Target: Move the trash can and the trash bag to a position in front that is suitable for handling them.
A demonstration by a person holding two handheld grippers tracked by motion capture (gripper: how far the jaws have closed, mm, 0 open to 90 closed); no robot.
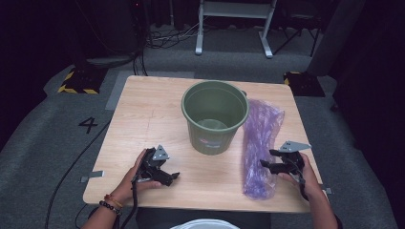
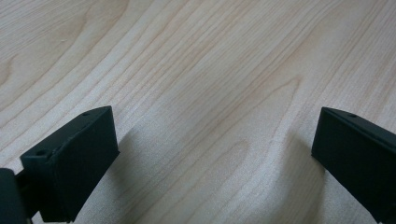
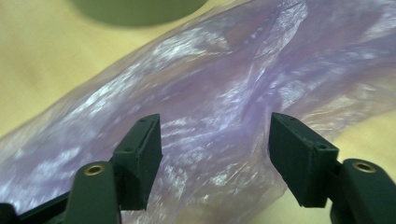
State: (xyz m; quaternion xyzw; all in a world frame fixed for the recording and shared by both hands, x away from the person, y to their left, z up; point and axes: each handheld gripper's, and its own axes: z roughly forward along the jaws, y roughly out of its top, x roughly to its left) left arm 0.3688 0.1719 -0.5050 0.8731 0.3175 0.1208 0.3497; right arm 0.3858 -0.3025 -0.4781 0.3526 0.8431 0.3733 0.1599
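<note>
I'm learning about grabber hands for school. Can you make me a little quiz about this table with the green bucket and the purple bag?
1. True or false: the purple plastic bag lies inside the green bucket.
2. Which gripper hovers over the bag? A) left gripper B) right gripper
3. Fill in: the left gripper has its jaws spread above the bare wooden ____.

Key:
1. False: it lies flat on the table, beside the bucket.
2. B: the right gripper, jaws open, nothing pinched.
3. table
</note>
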